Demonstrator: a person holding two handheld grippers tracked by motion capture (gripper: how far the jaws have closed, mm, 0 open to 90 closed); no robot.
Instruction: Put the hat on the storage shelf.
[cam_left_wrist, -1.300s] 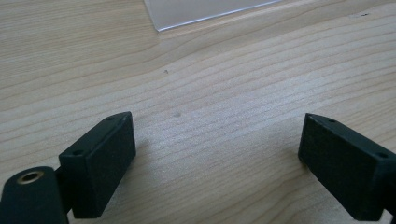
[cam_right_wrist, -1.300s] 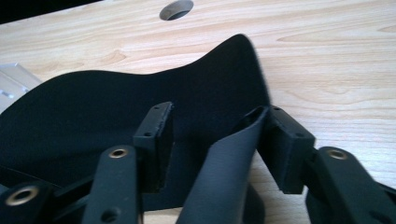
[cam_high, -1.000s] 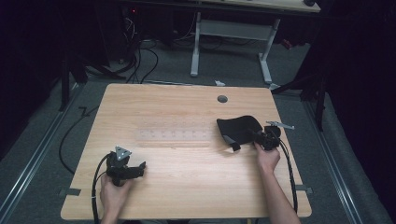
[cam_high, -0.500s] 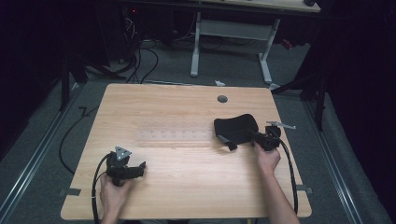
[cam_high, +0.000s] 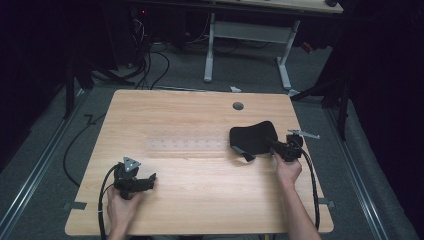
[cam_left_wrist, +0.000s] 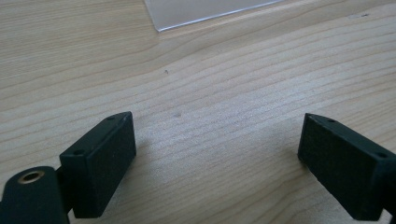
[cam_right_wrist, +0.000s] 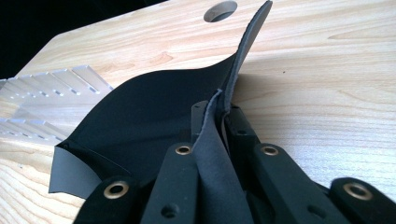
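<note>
The right gripper (cam_high: 278, 146) pinches the edge of a black cloth (cam_high: 252, 138), which lies on the right part of the wooden table (cam_high: 200, 120), one corner curling up; the left gripper (cam_high: 146, 181) rests near the front left, jaws spread wide over bare wood; a clear plastic sheet (cam_left_wrist: 205, 10) lies ahead of it.
</note>
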